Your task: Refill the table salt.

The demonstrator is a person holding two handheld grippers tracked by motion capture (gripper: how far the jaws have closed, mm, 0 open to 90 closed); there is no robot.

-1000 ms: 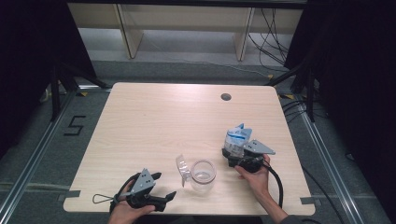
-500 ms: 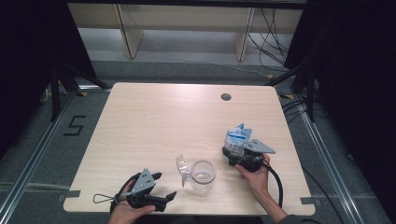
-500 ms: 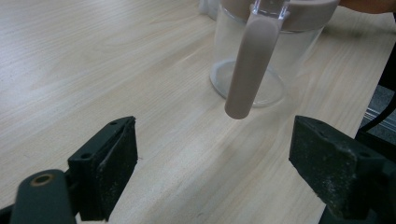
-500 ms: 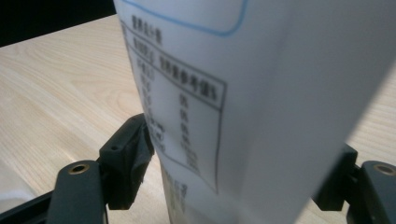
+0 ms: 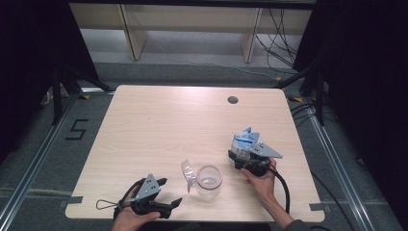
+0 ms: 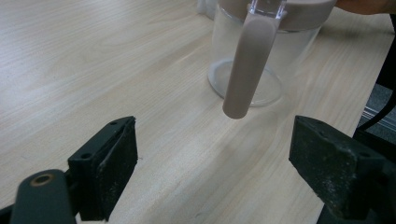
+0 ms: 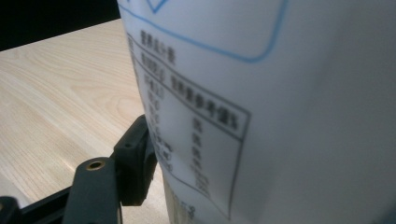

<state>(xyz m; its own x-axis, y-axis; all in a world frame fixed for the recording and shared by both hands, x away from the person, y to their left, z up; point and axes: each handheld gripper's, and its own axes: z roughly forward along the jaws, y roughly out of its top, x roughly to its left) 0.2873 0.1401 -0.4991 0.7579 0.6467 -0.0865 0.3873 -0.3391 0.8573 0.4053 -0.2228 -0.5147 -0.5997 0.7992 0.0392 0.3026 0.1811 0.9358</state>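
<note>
Jaws of right gripper [image 5: 242, 155] clamped on one carton [image 5: 244, 142], left gripper [image 5: 167, 192] spread wide, one clear jar [image 5: 209, 181] between.

Most of the table [image 5: 159, 125] is bare, so you've got loads of room across the far and left parts. The only stuff in your way sits near the front edge: the jar [image 5: 209, 182] with its lid [image 5: 188, 173] between your grippers, and the carton [image 5: 243, 143] just right of it.
</note>
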